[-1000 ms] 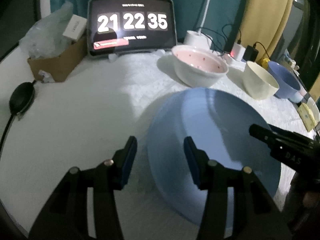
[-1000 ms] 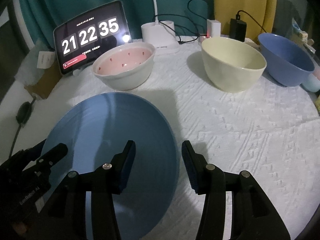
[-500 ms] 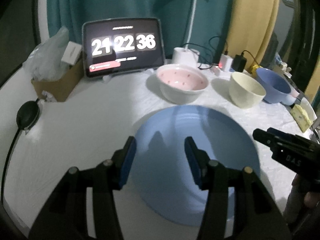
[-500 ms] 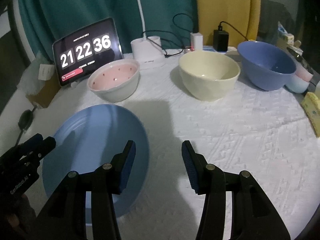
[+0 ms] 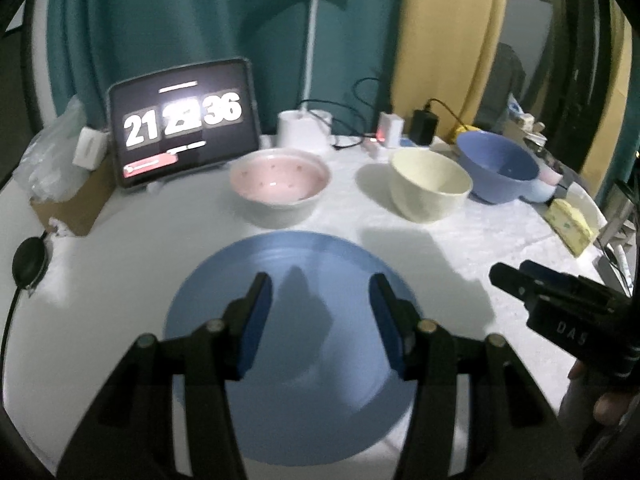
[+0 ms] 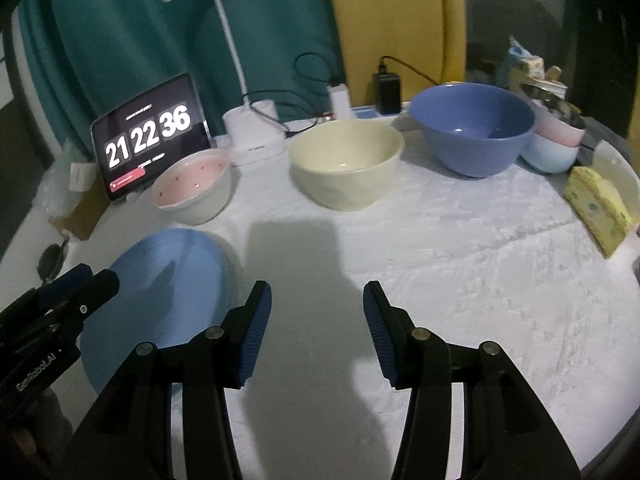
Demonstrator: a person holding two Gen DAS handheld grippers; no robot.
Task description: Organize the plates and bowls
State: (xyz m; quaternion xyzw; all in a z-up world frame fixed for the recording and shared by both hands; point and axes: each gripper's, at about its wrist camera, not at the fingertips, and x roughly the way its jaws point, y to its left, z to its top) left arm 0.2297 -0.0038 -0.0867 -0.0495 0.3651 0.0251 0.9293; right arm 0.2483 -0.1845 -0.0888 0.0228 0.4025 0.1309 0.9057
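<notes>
The blue plate [image 5: 288, 320] lies flat near the front edge of the worktop [image 6: 460, 264], left of centre. Behind it, in a row toward the back edge, stand the pink bowl [image 5: 280, 186], the cream bowl [image 6: 346, 164] and the blue bowl [image 6: 474, 126], each apart from its neighbour. The left tongs [image 5: 318, 322] hover over the plate, released and empty, jaws spread. The right tongs [image 6: 316, 336] hang over bare cloth just right of the plate, also released and holding nothing.

Nothing looks stacked yet, so the sorting seems barely begun. The plate is the risky piece: it sits flat on textured cloth with little rim to bite, so tongs closing on its edge could slip off or drag the cloth, nudging the bowls. A bowl gripped by one thin wall may tilt and swing. The sponge [image 6: 600, 208] near the right edge and the cables at the back could snag a wide reach.
</notes>
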